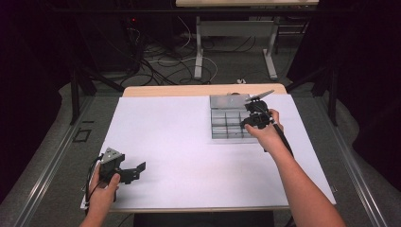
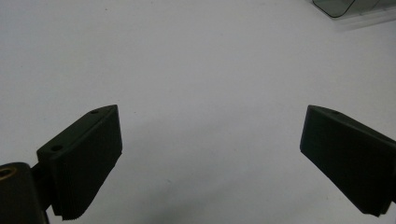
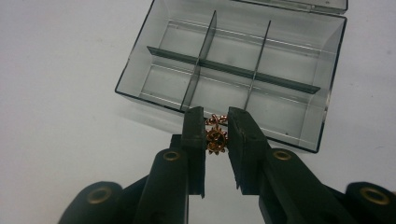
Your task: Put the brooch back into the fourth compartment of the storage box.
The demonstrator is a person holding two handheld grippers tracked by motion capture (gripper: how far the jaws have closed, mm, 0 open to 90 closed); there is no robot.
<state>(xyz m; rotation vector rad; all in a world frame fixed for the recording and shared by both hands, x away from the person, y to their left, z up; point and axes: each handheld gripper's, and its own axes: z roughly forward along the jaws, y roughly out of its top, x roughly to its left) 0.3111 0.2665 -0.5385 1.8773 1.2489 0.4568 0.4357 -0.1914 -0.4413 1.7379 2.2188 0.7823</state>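
Plainly light, stiff and slippery, the small coppery ornament (image 3: 216, 139) sits clamped sidewise in the right claw (image 3: 216, 135), at six o'clock of the divided box (image 3: 140, 60); left claw (image 2: 210, 154) spread, empty.

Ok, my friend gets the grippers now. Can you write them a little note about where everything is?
Right gripper: shut on a small gold trinket, held just in front of the box.
Left gripper: open, holding nothing, resting near the table's near left corner.
Box: clear, six compartments, lid open, at the far right of the table; the compartments look empty.
Done: trinket picked up.
Left: probably put it in a compartment and let go.
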